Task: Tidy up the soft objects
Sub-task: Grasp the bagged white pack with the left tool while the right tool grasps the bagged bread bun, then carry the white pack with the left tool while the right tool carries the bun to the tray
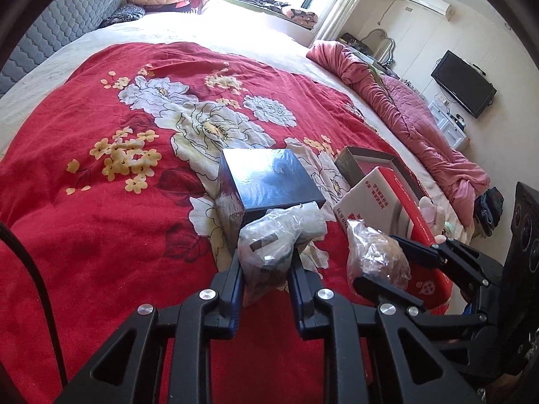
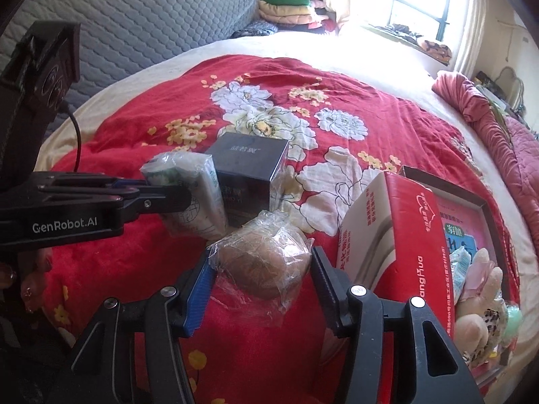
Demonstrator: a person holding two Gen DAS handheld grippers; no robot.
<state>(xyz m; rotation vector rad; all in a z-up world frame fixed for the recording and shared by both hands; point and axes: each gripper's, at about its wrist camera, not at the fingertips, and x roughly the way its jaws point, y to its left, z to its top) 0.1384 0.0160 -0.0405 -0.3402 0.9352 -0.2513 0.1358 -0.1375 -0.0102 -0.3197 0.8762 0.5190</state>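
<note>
My left gripper (image 1: 266, 262) is shut on a pale soft pack in clear plastic (image 1: 276, 235), held just above the red flowered bedspread; it also shows in the right wrist view (image 2: 188, 195). My right gripper (image 2: 262, 269) has its jaws on both sides of a brown soft bundle in clear plastic (image 2: 266, 262), which rests on the bedspread; it also shows in the left wrist view (image 1: 377, 256). A plush toy (image 2: 478, 306) lies in the open box at the right.
A dark blue box (image 1: 269, 181) stands just ahead of both packs. A red and white carton (image 2: 397, 225) leans on an open shallow box (image 2: 485, 208) at the right. A pink quilt (image 1: 421, 114) is bunched along the bed's right edge. The grey headboard (image 2: 134, 17) is at the back left.
</note>
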